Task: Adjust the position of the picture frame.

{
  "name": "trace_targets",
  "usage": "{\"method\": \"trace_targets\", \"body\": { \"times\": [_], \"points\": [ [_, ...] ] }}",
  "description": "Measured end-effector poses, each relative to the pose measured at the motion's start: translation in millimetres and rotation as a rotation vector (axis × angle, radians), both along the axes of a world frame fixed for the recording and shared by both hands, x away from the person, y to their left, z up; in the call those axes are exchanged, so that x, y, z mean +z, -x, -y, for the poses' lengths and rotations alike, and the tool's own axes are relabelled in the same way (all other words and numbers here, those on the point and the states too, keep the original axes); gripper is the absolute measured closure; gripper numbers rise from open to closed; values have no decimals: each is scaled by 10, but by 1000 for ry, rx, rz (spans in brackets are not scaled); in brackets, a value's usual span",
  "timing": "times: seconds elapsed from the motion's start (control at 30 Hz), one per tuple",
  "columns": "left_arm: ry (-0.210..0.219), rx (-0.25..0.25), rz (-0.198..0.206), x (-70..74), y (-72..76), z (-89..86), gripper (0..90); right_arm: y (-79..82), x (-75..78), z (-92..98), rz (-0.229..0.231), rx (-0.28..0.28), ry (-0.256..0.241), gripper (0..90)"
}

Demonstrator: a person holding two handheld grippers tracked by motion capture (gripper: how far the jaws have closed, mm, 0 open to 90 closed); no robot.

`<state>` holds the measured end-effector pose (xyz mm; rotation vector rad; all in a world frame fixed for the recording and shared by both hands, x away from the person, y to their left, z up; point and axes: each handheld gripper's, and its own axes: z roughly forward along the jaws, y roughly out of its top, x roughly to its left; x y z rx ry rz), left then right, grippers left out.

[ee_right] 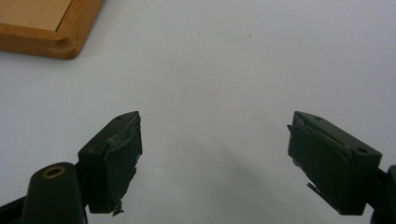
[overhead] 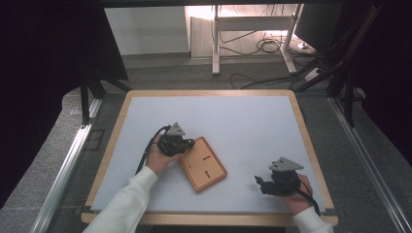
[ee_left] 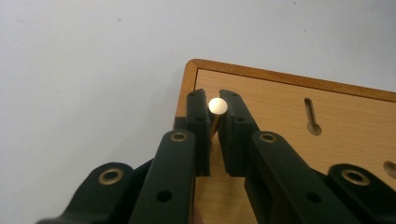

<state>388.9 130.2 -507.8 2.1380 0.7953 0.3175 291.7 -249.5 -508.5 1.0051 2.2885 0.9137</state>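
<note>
A flat wooden board [overhead: 204, 164] with a raised rim and keyhole slots lies on the white mat, turned at an angle. My left gripper [overhead: 183, 144] hovers over the board's near-left corner. In the left gripper view its jaws are shut on a small brass pin [ee_left: 217, 108] with a round flat head, standing over the wooden board [ee_left: 299, 126] beside a keyhole slot [ee_left: 312, 116]. My right gripper [overhead: 262, 183] rests low on the mat to the right of the board, open, with nothing between its fingers [ee_right: 112, 163]. A corner of the wooden board [ee_right: 46, 28] shows at the upper left there.
The white mat [overhead: 243, 116] lies on a wood-rimmed table [overhead: 306, 131]. Behind the table are a desk frame [overhead: 252, 34] and cables [overhead: 262, 46] on the floor. Metal rails [overhead: 68, 160] run along both sides.
</note>
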Motion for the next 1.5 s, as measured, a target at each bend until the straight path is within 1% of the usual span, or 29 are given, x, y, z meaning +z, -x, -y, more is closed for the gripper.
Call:
{"method": "trace_targets", "body": {
  "times": [0.13, 0.3, 0.37, 0.47, 0.5, 0.53, 0.6, 0.63, 0.67, 0.7, 0.73, 0.77, 0.8, 0.87, 0.93, 1.0, 1.03, 1.07, 1.1, 1.13, 1.17, 1.2, 1.23, 1.27, 1.3, 1.33, 1.37, 1.4, 1.5],
  "points": [
    [3, -8, -16, -18, -95, 94, 836, -1, 4, 11, 3, -3, -1, 175],
    [14, 5, -32, -63, -216, 198, 837, -4, -6, 10, -1, -2, 2, 175],
    [17, 10, -49, -98, -247, 212, 838, 0, -3, 7, 0, -2, 1, 176],
    [25, 1, -48, -99, -247, 196, 830, 1, 4, 16, 2, -6, -3, 176],
    [65, 8, -53, -91, -237, 168, 800, 0, 1, 16, 2, -8, -4, 176],
    [65, 8, -53, -91, -237, 168, 735, 0, 1, 16, 2, -8, -4, 176],
    [93, 35, -46, -52, -209, 132, 611, 3, 3, 9, 3, -6, -3, 175],
    [85, 36, -35, -27, -190, 107, 594, 6, 4, 2, 6, -5, -3, 176],
    [59, 42, -6, 21, -126, 53, 565, 11, 8, -4, 7, -3, -3, 176],
    [43, 47, 0, 38, -91, 27, 526, 14, 7, -15, 9, -2, -7, 176],
    [43, 47, 0, 38, -91, 27, 476, 14, 7, -15, 9, -2, -7, 176],
    [34, 52, 3, 49, -60, 3, 476, 15, 8, -25, 10, 0, -8, 178],
    [31, 55, 1, 56, -30, -22, 406, 12, 8, -44, 7, 7, -7, 185],
    [28, 56, -14, 60, 52, -81, 369, 4, 8, -64, 5, 17, -11, 201],
    [20, 53, -15, 60, 73, -97, 353, 1, 10, -76, 2, 22, -17, 214],
    [8, 52, -9, 51, 112, -110, 337, -7, 24, -92, 3, 32, -36, 283],
    [-3, 49, -7, 49, 122, -115, 329, -8, 37, -94, 19, 24, -47, 322],
    [-11, 49, -5, 50, 131, -125, 315, -29, 76, -90, 29, 7, -84, 415],
    [-11, 49, -5, 50, 131, -125, 311, -29, 76, -90, 29, 7, -84, 415],
    [-11, 47, -8, 53, 129, -132, 306, -56, 105, -94, 35, 6, -105, 513],
    [-9, 46, -12, 52, 126, -138, 303, -74, 110, -103, 26, 14, -110, 560],
    [-8, 47, -15, 51, 124, -141, 303, -74, 110, -103, 26, 14, -110, 560],
    [-7, 47, -19, 50, 125, -141, 301, -92, 111, -115, 13, 25, -110, 611],
    [-11, 44, -16, 50, 127, -141, 298, -119, 113, -159, 5, 48, -98, 707],
    [-11, 44, -16, 50, 127, -141, 297, -119, 113, -159, 5, 48, -98, 707],
    [-8, 44, -17, 53, 131, -140, 297, -136, 120, -178, 7, 62, -88, 748],
    [-6, 43, -18, 56, 134, -140, 296, -174, 138, -228, 3, 80, -79, 826],
    [-5, 41, -18, 60, 137, -141, 296, -174, 138, -228, 3, 80, -79, 826],
    [-2, 39, -19, 65, 148, -143, 294, -233, 143, -324, -12, 107, -68, 895]
  ]
}}
